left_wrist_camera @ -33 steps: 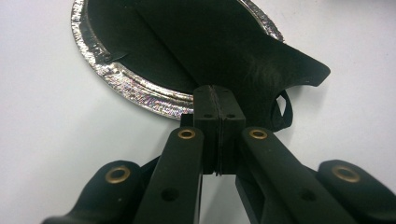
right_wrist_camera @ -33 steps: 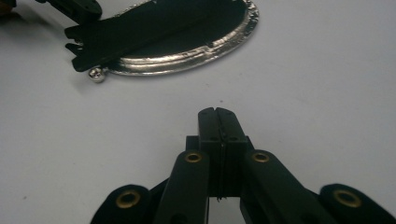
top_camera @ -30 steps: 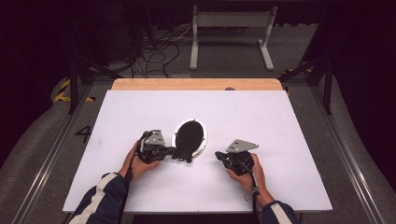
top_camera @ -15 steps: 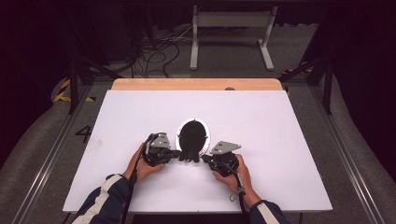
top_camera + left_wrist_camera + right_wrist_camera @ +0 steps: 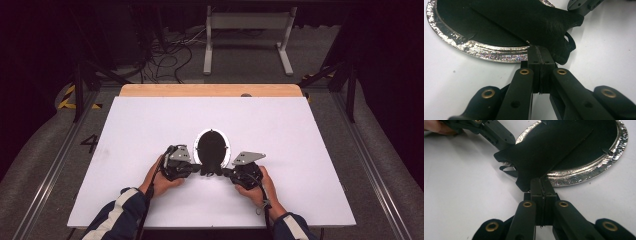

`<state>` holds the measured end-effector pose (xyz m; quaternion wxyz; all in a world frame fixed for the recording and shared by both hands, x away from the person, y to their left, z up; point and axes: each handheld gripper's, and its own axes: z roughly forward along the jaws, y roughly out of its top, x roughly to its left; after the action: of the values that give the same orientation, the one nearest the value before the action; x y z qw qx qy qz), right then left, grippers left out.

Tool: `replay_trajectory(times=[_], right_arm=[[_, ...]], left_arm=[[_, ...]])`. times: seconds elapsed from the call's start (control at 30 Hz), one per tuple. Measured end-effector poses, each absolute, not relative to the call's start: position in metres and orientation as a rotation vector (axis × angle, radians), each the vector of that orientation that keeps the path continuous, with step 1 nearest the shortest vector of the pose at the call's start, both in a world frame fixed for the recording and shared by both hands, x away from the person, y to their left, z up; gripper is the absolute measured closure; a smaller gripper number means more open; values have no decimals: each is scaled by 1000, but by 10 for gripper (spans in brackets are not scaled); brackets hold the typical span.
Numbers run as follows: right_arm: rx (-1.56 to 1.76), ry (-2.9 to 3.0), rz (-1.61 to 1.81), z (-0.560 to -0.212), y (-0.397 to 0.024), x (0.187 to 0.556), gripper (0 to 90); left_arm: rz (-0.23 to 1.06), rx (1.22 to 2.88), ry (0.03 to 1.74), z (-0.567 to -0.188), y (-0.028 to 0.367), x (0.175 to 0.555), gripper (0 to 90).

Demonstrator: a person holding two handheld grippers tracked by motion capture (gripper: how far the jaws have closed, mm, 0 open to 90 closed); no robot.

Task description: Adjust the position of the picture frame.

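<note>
Frame back point(image 5: 212, 149), oval and black with a glittering silver rim point(image 5: 491, 53), is being kept flat near the front middle of the white table point(image 5: 310, 150) in the high view, with the left gripper point(image 5: 196, 171) and the right gripper point(image 5: 226, 172) being brought against its near end from either side.

From the left gripper view, that gripper's jaws are being held fully closed, tips at the rim's edge just under the black stand flap point(image 5: 544, 27); whether the flap's edge is being pinched cannot be told. A small black loop point(image 5: 571, 45) is being left hanging beside it.

From the right gripper view, the jaws are likewise being kept closed, tips at the flap's point(image 5: 544, 152) lower corner, a pinch again not being certain.

For the flap to be swung out well, its edge should be lifted gently while the rim is being steadied, so the frame is not dragged across the table.
</note>
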<state>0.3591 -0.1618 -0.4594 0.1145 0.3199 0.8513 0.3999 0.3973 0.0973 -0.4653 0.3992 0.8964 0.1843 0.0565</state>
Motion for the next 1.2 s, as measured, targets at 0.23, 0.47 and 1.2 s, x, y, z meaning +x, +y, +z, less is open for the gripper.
replay_trajectory(times=[0.23,0.47,1.2], right_arm=[[929,2506,1154,-458,-172,351,900],[944,2510,1156,-457,-182,343,900],[946,2476,1105,-455,-208,331,830]], left_arm=[[138,2269,438,-466,86,392,900],[136,2269,427,-466,77,388,900],[229,2238,355,-450,85,374,742]])
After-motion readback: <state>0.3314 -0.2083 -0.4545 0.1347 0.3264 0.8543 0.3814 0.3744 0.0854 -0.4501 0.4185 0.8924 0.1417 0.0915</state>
